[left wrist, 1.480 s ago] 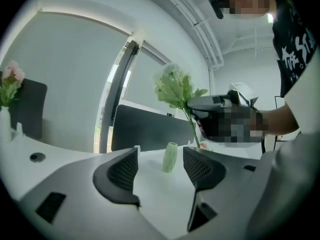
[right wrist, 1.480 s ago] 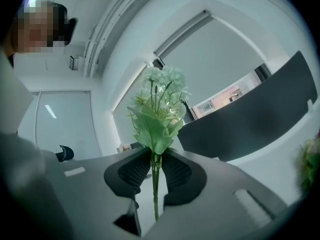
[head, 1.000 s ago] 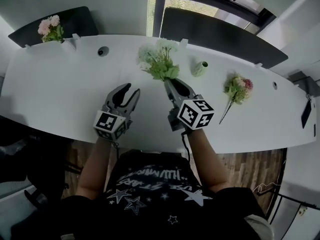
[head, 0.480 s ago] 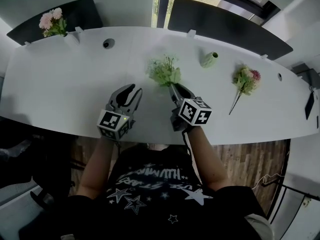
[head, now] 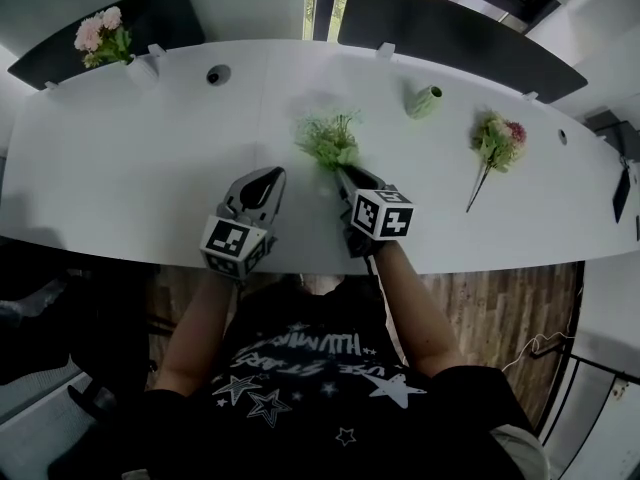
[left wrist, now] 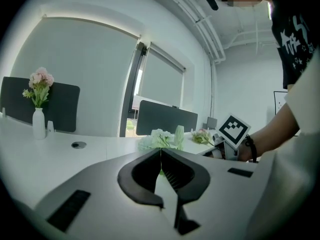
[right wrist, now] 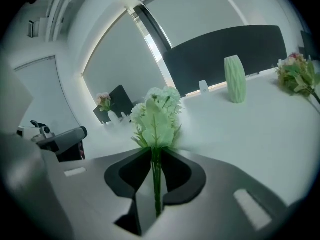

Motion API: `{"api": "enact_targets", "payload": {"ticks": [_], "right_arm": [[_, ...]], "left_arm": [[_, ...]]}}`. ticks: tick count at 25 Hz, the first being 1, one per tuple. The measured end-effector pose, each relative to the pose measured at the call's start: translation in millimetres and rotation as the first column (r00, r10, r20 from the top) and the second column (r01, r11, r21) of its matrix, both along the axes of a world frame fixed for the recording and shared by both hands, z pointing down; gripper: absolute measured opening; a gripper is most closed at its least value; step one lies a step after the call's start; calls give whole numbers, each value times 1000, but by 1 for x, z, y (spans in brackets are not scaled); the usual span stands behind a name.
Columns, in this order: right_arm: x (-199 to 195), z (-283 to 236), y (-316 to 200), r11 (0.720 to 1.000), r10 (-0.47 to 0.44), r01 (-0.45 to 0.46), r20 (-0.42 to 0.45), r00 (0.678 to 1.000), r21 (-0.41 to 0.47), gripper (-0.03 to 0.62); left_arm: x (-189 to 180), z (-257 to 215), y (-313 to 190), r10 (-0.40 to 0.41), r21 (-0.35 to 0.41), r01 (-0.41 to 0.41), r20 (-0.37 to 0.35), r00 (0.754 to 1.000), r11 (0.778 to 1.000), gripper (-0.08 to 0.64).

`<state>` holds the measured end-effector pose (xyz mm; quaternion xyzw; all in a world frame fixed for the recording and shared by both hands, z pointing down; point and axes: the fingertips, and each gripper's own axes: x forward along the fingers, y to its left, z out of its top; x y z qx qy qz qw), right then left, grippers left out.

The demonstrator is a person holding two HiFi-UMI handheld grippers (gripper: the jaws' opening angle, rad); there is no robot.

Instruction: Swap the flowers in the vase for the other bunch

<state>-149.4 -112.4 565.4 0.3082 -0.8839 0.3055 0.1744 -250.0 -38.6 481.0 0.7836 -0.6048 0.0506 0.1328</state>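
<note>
1. Seen from the head view, the right gripper (head: pixel 343 173) pinches the stems of the white-and-green bunch (head: pixel 328 140), whose blooms point away from the person over the white table (head: pixel 130 158).
2. The right gripper view shows the grip itself: both jaws are pressed on the thin green stems, which run back between them, with the leaves and flower heads fanning out just ahead of the tips.
3. The left gripper (head: pixel 268 176) sits just beside the right one. Its own view shows the jaws pressed together with nothing between them.
4. The ribbed green vase (head: pixel 425 100) stands upright and empty farther back on the table, to the right of the held bunch and well apart from it.
5. The pink-and-green bunch (head: pixel 500 143) lies flat on the table to the right of the vase, its stem towards the near edge.
6. Only the left gripper view shows the white bottle vase (left wrist: pixel 38 123) under the pink flowers at the table's far left end.
</note>
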Motion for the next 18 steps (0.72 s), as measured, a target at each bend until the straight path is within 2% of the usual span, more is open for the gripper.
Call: {"api": "enact_targets", "payload": {"ticks": [5,9,10,12,18], "right_arm": [[0,-6,8,1000,19,-19,5,1000,23,100],[14,-20,10,995,91,-93,44,995,37,99],[18,-24,9,993,108,-110,62,992,36,85],[25,-32,9,991,126,-130,94,988,39,12],[40,-60,7,989,83,-98,131,988,112,2]], "left_arm": [[-5,-1,10,1,12,-1,-9,1000,1000,8],[-8,-5,11,1,19,-1,6,1000,1000,8],[-8,-6,10,4,23,-4,9,1000,1000,8],[-4,-8,9,17,34,-17,14,1000,999,8],[15,-8,0,52,57,-53,19,998,997,8]]}}
